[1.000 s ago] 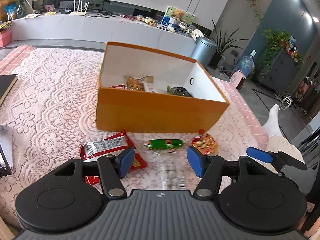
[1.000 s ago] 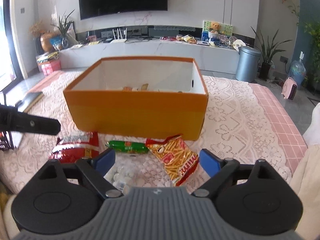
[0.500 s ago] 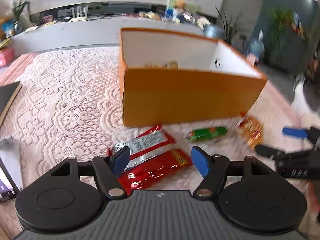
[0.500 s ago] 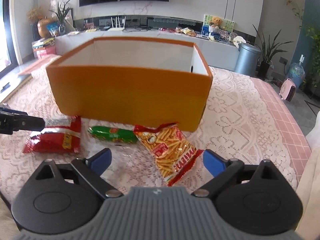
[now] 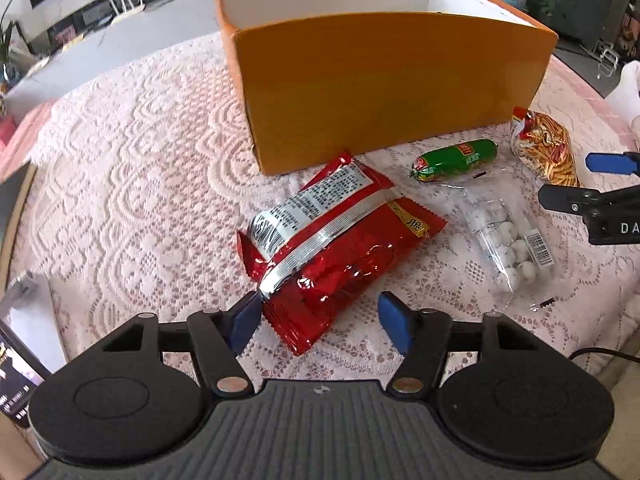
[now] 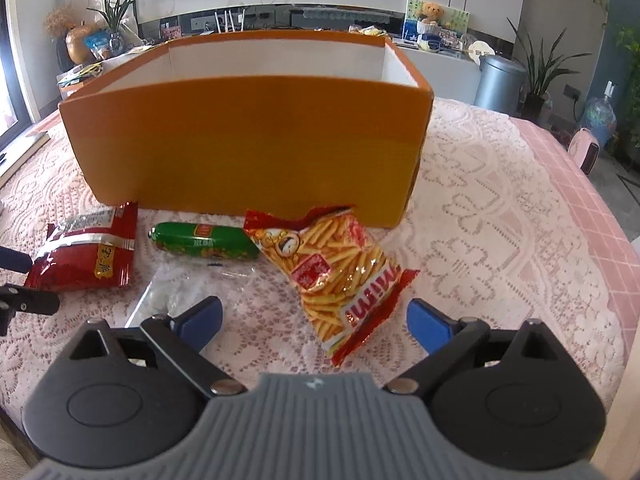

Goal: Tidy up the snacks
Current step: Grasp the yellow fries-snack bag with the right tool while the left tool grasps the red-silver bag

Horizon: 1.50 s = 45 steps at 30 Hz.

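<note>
An orange box [image 5: 380, 92] [image 6: 248, 140] stands open on the lace cloth. In front of it lie a red snack bag [image 5: 340, 248] [image 6: 84, 256], a green sausage [image 5: 456, 160] [image 6: 204, 242], a clear bag of white balls [image 5: 508, 240] [image 6: 172, 292] and a fries bag [image 5: 544, 148] [image 6: 340, 276]. My left gripper [image 5: 318, 318] straddles the red bag's near end. Its jaws are closing and only the left pad sits at the bag's edge. My right gripper [image 6: 316, 322] is open around the near end of the fries bag without touching it.
A pink lace tablecloth [image 5: 140, 168] covers the table. A screen device [image 5: 16, 360] lies at the table's left edge. Beyond the table are a white media console [image 6: 440, 60], a grey bin [image 6: 500, 80] and potted plants. The table's right edge [image 6: 616, 240] is close.
Both grippers have sunk towards the table. The left one has rolled and shifted left, from over the clear bag to the red bag. The right one has widened and closed in on the fries bag.
</note>
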Motion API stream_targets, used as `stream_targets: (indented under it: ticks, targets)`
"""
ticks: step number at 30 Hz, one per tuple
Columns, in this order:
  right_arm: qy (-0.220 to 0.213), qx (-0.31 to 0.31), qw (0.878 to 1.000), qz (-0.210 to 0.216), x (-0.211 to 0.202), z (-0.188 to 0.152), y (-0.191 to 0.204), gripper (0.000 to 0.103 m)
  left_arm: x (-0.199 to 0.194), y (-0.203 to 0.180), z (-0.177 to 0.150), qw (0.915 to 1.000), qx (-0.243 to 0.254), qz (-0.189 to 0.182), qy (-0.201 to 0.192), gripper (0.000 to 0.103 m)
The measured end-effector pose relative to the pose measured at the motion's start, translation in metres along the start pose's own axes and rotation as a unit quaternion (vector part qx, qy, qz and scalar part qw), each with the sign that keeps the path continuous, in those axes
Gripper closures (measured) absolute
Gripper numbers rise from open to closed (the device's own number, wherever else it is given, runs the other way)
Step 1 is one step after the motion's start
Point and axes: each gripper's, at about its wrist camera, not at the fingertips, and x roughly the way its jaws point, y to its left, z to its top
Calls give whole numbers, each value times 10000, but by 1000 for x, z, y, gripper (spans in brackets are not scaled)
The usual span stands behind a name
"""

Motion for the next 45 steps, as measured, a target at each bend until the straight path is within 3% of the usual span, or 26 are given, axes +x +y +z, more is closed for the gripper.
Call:
stream_targets:
  ticks: [1,8,10,13,14,17,20,24,28,34,38,45]
  targets:
    - [1,-8,10000,-16,1,-1,0,7,-1,-1,1,10000,31,-60,-7,33]
    - [-56,4,9999,-97,2,-2,0,7,-16,-4,0,9890,-233,-1454,-143,40]
    - [-75,-3,9999,-103,1,-3,1,7,-21,-8,-2,9865,-180,-1606,-266,40]
    - [-122,-47,9998,-150,-1,-4,1,7,-30,-15,5,9918,56,-1099,-648,34]
    - [-145,-52,9997,-170,-2,-4,0,7,-33,-17,7,9931,165,-898,-736,26]
    - [-165,-28,9997,-154,-3,-4,1,7,-29,-20,15,9932,518,-674,-793,19]
    - [-226,-26,9997,-120,-5,-4,2,7,-21,-26,22,9913,998,-397,-754,18]
    - [-314,-76,9994,-143,-5,-2,4,7,-7,-36,25,9802,1830,-276,-697,15]
    - [-339,-86,9993,-140,-3,0,5,7,11,-34,28,9732,2210,-338,-534,15]
    - [-391,-205,9990,-81,1,4,8,7,29,-31,35,9724,2205,-588,-475,13]
    - [-503,-444,9977,-80,5,6,14,7,38,-26,36,9784,1819,-874,-440,12]
    - [-421,-442,9979,-219,20,6,14,8,39,-23,34,9839,1457,-930,-456,12]
